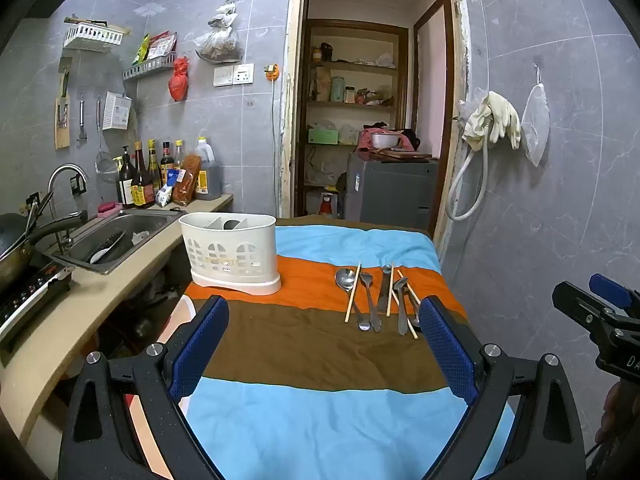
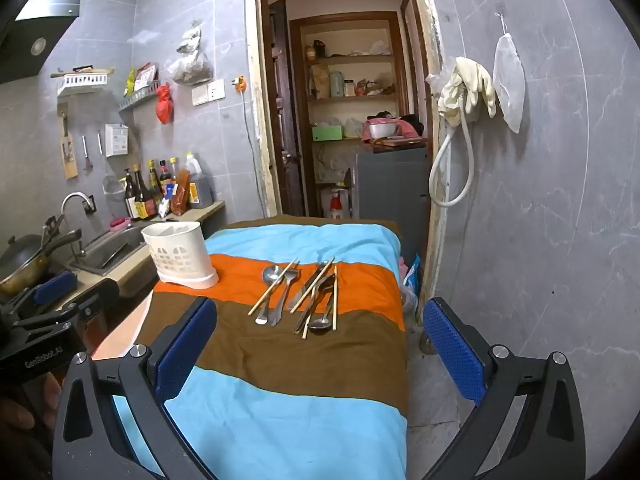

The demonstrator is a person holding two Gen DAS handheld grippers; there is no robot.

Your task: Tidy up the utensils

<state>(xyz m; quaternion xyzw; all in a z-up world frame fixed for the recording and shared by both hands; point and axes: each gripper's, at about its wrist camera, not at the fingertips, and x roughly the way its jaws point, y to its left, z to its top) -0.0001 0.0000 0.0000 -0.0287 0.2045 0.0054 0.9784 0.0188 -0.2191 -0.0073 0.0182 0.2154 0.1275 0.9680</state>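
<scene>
Striped cloth [image 1: 320, 344] in blue, orange and brown covers the table ahead of both your tools.

Left tool [image 1: 324, 340]: you hold it with its blue-padded fingers spread wide, nothing between them, above the brown stripe. Your right tool [image 2: 320, 344] is spread just as wide and equally unloaded, with its right finger [image 2: 452, 348] hanging past the table's right edge over the floor.

Utensils, loose, on the orange and brown stripes, beyond the tips of both tools:
- Large spoon [image 1: 345, 280], bowl pointing away from you, at the left of the group.
- Wooden chopstick [image 1: 353, 293] lying across that spoon's handle.
- Fork [image 1: 370, 300] just right of the spoon.
- Knife [image 1: 384, 286], dark-handled, next along.
- Second chopstick [image 1: 390, 290] beside the knife.
- Further steel pieces and a third chopstick [image 1: 408, 304] overlap at the right end, just ahead of your left tool's right finger [image 1: 444, 344]; you cannot sort each one out there.

In the right wrist view the same group [image 2: 304, 296] sits ahead of the tool, midway between its fingers.

White utensil caddy [image 1: 230, 252], plastic, perforated front, divided into compartments, stands upright on the far left of the orange stripe, beyond your left tool's left finger [image 1: 200, 344] and well apart from the utensils. Something dark shows in one compartment; you cannot tell what.

Steel sink [image 1: 116, 236] sits further left, past the caddy.
</scene>
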